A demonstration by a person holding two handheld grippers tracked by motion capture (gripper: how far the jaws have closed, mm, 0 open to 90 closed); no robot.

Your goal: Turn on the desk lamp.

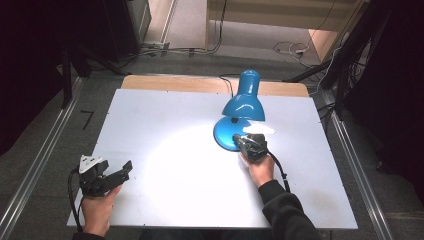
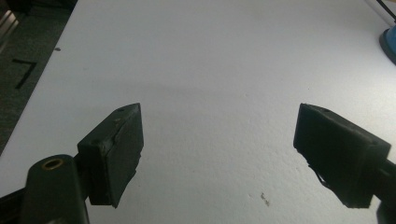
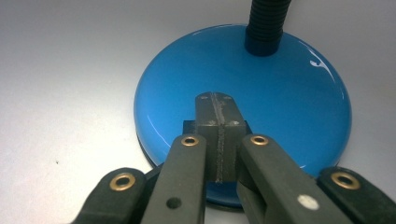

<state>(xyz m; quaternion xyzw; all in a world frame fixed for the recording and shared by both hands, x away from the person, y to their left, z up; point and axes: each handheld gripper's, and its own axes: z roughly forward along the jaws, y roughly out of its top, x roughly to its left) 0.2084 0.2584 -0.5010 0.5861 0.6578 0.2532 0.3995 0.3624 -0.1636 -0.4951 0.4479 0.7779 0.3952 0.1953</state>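
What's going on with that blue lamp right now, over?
Right hand-held gripper shut, tips on the lamp base. Left hand-held gripper open over bare table. Lamp lit. Nothing in the way.

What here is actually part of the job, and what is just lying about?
In use:
- blue desk lamp, lit
- right gripper, shut, tips over the lamp's base

Lying about:
- left gripper, open over bare white table
- cables on the floor
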